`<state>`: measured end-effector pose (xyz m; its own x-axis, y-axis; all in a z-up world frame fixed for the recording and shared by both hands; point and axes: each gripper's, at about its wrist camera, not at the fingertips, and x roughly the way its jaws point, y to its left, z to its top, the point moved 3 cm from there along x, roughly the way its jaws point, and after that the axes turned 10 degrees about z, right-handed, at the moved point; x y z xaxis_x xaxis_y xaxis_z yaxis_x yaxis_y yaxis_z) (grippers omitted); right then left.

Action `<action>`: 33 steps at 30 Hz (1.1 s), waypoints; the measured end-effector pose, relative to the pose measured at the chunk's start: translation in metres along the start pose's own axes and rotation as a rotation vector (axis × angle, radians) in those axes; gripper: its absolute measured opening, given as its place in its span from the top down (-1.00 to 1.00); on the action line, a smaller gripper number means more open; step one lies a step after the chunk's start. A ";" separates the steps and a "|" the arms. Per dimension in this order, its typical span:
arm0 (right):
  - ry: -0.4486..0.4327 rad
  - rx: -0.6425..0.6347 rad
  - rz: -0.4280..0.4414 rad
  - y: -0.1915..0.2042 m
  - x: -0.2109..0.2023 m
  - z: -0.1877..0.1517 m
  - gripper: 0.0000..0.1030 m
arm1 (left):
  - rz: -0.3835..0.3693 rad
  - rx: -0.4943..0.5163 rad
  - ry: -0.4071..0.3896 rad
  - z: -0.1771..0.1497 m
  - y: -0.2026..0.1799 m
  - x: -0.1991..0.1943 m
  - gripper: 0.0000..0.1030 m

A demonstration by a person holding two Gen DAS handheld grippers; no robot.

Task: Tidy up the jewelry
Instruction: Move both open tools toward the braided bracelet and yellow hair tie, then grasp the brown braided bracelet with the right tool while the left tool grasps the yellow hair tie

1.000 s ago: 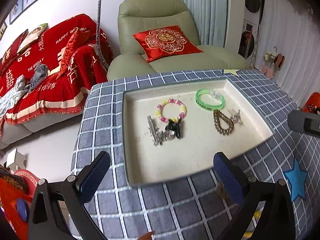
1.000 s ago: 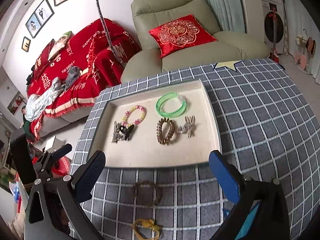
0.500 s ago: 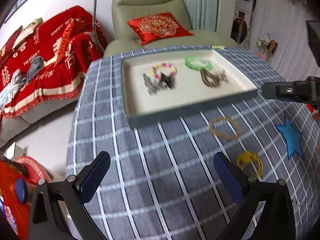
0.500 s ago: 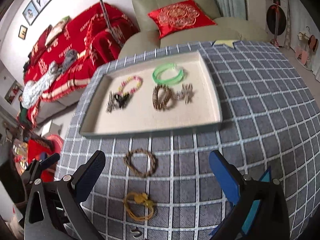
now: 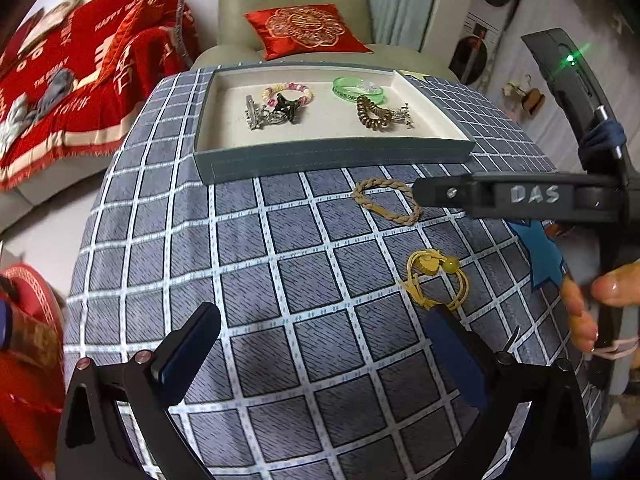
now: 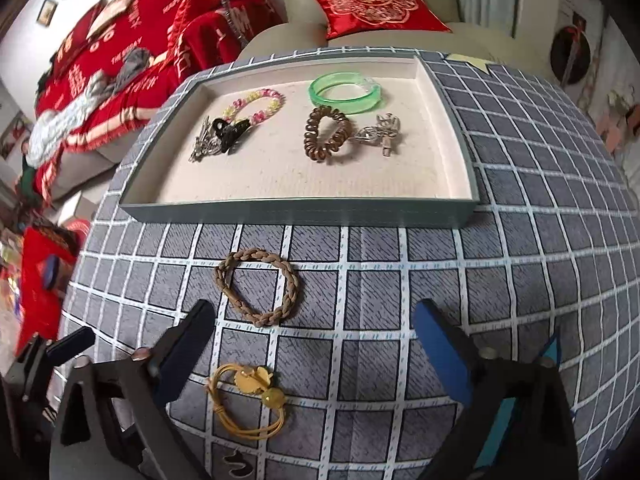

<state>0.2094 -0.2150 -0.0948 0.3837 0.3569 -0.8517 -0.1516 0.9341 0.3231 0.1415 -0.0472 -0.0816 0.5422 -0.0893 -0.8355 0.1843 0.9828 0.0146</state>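
Jewelry mostly lies in the tray [image 6: 304, 212]; a braided bracelet [image 6: 258, 286] and yellow cord bracelet [image 6: 250, 404] remain on the counter [image 6: 480, 300]. Right tool [image 6: 314, 340], closing slightly, and left tool [image 5: 320, 354] gape empty.

Right gripper [image 6: 316, 328] hangs over the checked tablecloth [image 6: 500, 280], jaws wide and just easing inward, nothing clamped. The braided tan bracelet [image 6: 258, 290] lies between the fingertips, just in front of the tray [image 6: 304, 210]; the yellow cord bracelet [image 6: 248, 406] lies farther from the tray.
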 end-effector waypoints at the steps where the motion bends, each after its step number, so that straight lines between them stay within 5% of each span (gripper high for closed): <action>1: 0.004 -0.019 -0.009 0.002 0.002 0.000 -0.77 | -0.001 -0.006 0.002 0.000 0.000 0.000 -1.00; 7: 0.042 -0.106 -0.040 0.012 0.019 0.001 -0.15 | 0.006 -0.011 0.012 -0.001 -0.002 0.003 -1.00; 16: 0.053 -0.182 -0.064 0.019 0.027 0.002 0.26 | -0.009 0.028 0.028 0.003 -0.020 0.012 -1.00; 19: 0.055 -0.187 -0.075 0.016 0.025 0.004 0.71 | -0.015 0.047 0.033 0.004 -0.029 0.015 -1.00; 21: 0.056 -0.188 -0.079 0.013 0.025 0.005 0.82 | -0.019 0.059 0.035 0.005 -0.035 0.018 -1.00; 25: 0.053 -0.193 -0.084 0.008 0.022 0.005 0.85 | -0.028 0.087 0.046 0.009 -0.047 0.024 -1.00; 33: 0.047 -0.182 -0.060 0.004 0.021 0.005 0.85 | -0.021 0.189 0.013 0.016 -0.071 0.027 -0.28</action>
<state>0.2209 -0.2039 -0.1093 0.3549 0.2963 -0.8867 -0.2938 0.9357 0.1951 0.1562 -0.1217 -0.0961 0.5262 -0.1063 -0.8437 0.3471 0.9326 0.0990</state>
